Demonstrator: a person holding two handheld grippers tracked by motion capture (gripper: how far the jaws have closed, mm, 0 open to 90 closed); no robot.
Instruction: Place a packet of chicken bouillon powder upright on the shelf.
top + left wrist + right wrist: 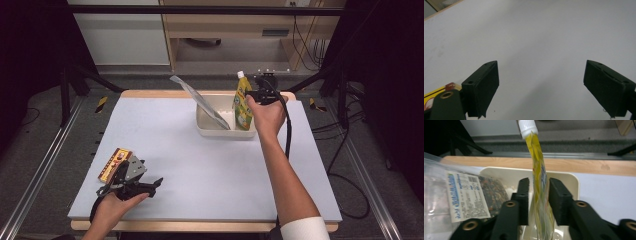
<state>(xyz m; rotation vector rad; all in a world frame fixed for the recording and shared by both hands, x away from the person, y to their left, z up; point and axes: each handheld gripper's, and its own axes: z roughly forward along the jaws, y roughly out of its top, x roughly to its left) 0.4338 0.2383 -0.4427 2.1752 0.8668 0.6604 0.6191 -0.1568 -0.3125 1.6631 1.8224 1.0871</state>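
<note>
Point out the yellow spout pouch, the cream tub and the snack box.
yellow spout pouch [537, 152]: right gripper view, upper body.
cream tub [220, 132]: high view, near wall.
snack box [111, 164]: high view, its top face.

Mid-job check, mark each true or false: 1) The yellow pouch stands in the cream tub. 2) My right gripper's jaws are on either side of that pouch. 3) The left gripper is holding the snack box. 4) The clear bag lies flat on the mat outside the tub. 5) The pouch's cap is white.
1) True: the yellow pouch stands upright in the cream tub.
2) True: the right gripper has a jaw on each side of the pouch.
3) False: the left gripper is open over bare mat; the snack box lies beside it.
4) False: the clear bag leans in the tub.
5) True: the cap is white.
</note>
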